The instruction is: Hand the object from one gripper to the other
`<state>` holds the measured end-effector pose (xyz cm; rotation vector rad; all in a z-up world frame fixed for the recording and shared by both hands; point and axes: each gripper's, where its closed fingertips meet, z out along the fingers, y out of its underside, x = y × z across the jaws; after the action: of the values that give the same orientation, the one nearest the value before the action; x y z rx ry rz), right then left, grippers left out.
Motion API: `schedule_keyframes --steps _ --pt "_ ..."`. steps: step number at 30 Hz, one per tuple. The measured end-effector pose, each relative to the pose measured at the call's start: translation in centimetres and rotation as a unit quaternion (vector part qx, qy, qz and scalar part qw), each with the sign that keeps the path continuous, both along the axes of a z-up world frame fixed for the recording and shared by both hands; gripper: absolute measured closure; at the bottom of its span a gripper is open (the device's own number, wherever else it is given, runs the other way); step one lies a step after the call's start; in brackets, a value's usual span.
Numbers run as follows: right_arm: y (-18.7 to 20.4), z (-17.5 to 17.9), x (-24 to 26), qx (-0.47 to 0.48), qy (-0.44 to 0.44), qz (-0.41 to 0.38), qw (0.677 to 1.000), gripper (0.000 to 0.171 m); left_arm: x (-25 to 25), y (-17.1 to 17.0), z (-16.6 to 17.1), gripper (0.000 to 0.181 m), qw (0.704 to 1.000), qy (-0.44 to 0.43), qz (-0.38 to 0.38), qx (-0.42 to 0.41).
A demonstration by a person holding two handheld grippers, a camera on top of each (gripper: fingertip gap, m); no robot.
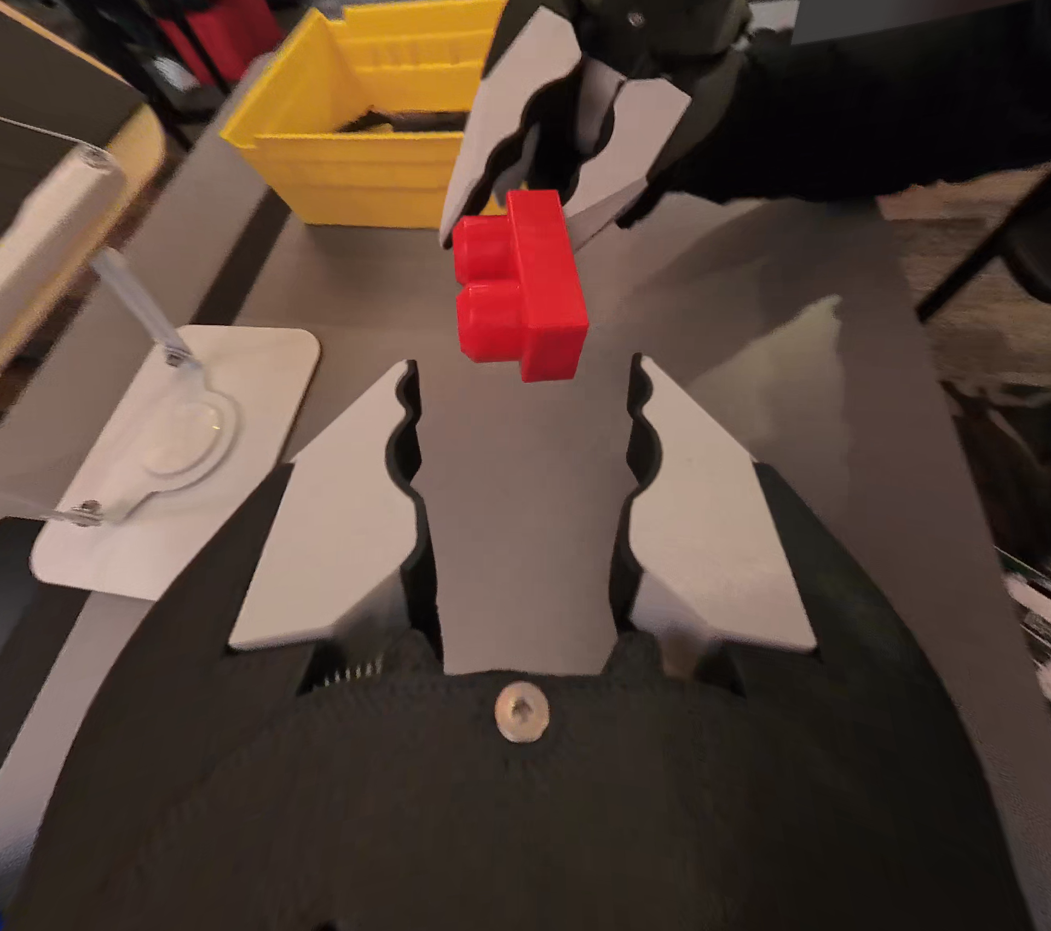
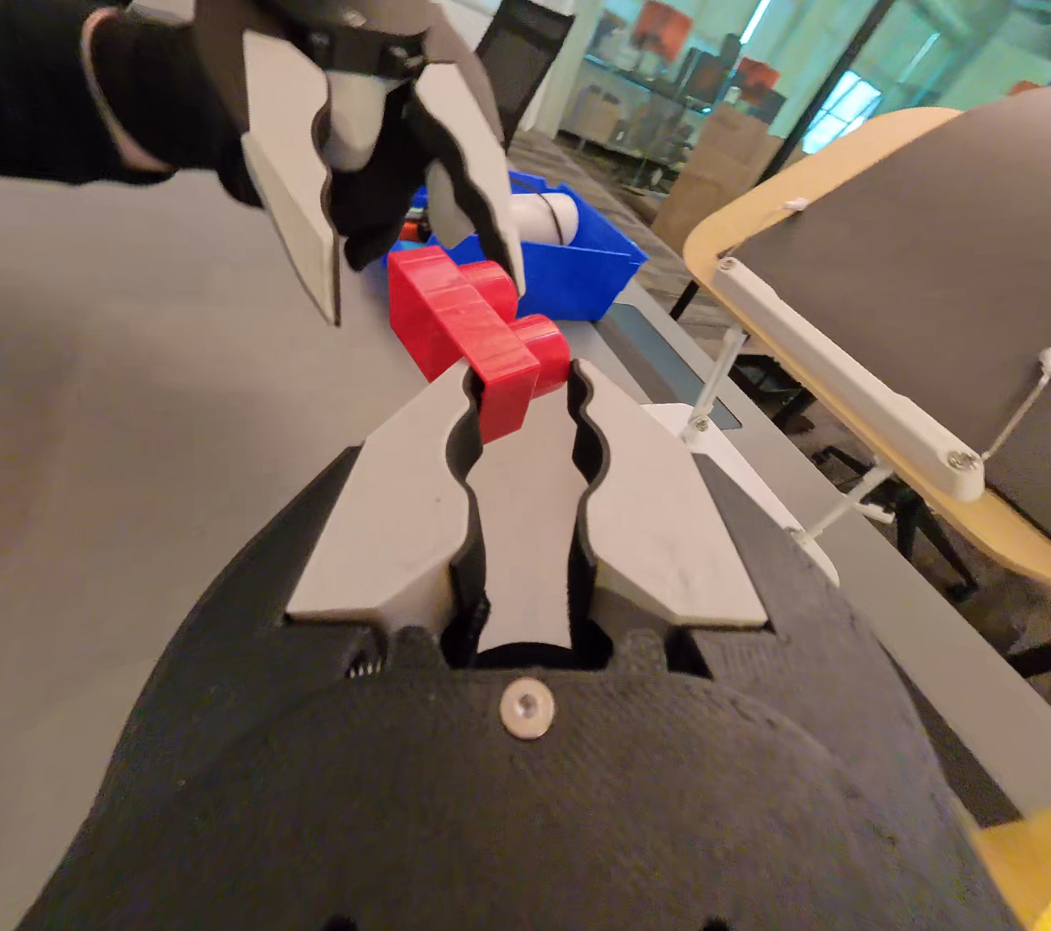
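Red block (image 1: 520, 283) clamped by right gripper (image 2: 520, 380) fingers, left gripper (image 1: 523, 369) fingers apart, yellow bin (image 1: 364, 152) behind, blue bin (image 2: 569, 272) beyond.

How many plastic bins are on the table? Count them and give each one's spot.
2. A yellow bin stands beyond the right claw, seen in the left wrist view. A blue bin sits behind the left claw, seen in the right wrist view. Others may be out of view.
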<state>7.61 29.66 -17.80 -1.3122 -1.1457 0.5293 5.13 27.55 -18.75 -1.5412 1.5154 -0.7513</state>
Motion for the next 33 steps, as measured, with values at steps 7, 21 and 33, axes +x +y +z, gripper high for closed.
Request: schedule_keyframes --steps 7,21,33 --pt "-0.1 0.5 0.1 -0.021 0.063 -0.027 0.997 0.145 1.3 0.7 1.0 0.124 0.995 -0.075 0.048 0.036" --pt "-1.8 -0.3 -1.1 -0.047 0.088 0.007 0.995 0.13 0.9 -1.0 1.6 0.14 0.997 -0.082 -0.015 -0.006" --pt "-6.2 -1.1 -0.8 0.054 -0.042 0.121 0.99 0.098 -0.8 -3.3 1.6 0.14 0.981 0.01 -0.159 -0.115"
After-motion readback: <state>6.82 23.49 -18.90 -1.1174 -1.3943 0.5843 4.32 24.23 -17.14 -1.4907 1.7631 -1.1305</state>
